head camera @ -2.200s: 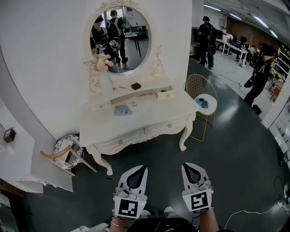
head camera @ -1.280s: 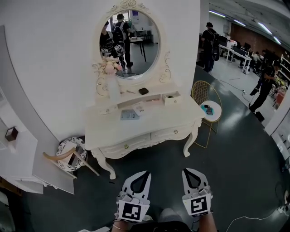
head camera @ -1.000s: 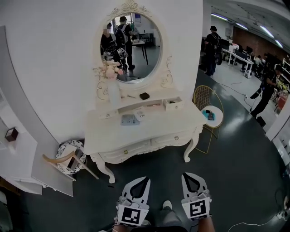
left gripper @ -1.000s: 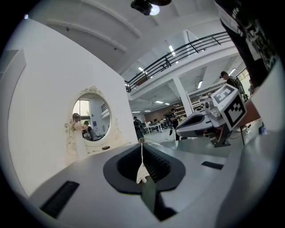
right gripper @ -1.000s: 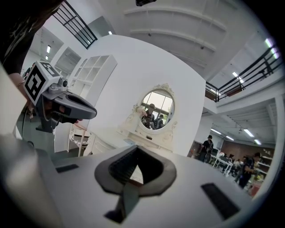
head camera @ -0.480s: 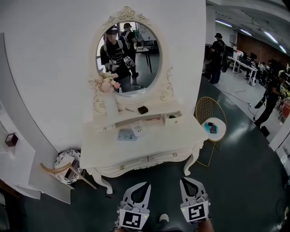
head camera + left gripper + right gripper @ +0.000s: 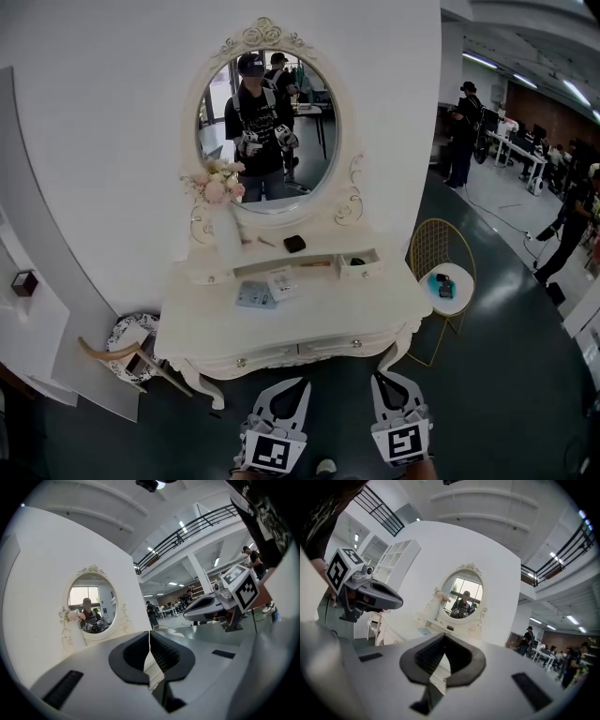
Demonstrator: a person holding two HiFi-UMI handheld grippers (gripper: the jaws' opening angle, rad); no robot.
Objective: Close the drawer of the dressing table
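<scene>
The jaws of the left gripper (image 7: 149, 633) were seen pressed together with nothing between them. The jaws of the right gripper (image 7: 444, 638) were closed and empty in the same way. In the head view both grippers were held low in front of the white carved desk (image 7: 309, 314), clearly apart from it, with their tips pointed toward its front edge.

The small white drawer (image 7: 360, 262) was found on the raised shelf at the right of the desk top, below the oval white-framed mirror (image 7: 267, 127). It was standing pulled out toward the front. It was judged to be a light, stiff wooden box that should slide easily. No grip seemed to be needed: the closed jaws could be laid against the middle of its front panel, where a push would keep it from going askew. The painted front was judged smooth and easy to mark, so a gentle push was thought best.

Something dark was seen inside the drawer, but it could not be identified. Whether a knob sat on the front could not be told. The runners were hidden, and in both gripper views the drawer could not be made out.
</scene>
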